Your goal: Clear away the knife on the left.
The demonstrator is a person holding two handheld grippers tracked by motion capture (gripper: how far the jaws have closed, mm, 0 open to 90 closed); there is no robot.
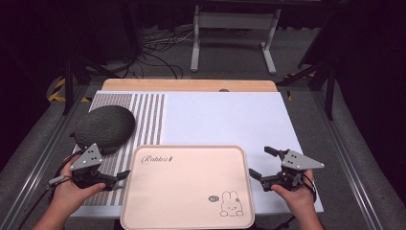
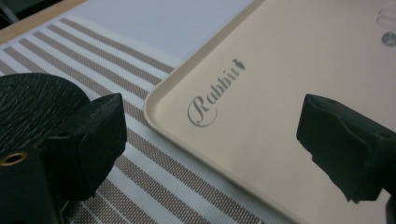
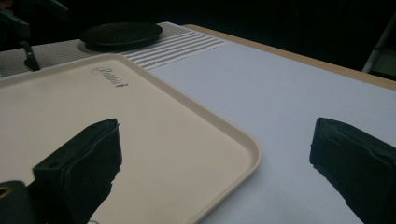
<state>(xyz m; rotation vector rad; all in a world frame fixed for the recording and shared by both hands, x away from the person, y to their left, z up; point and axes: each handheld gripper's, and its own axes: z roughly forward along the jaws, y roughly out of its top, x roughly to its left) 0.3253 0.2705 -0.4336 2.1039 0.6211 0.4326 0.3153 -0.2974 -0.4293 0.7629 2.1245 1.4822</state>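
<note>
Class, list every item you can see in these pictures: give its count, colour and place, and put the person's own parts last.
Tray: one, cream, rabbit drawing and "Rabbit" lettering, near edge of the table, centre.
Round dark plate: one, dark grey, on the striped mat, far left of the tray.
Striped mat: one, brown and white, left part of the table.
White sheet: one, covering the table's middle and right.
Left gripper: one, black, open, beside the tray's left edge.
Right gripper: one, black, open, beside the tray's right edge.
</note>
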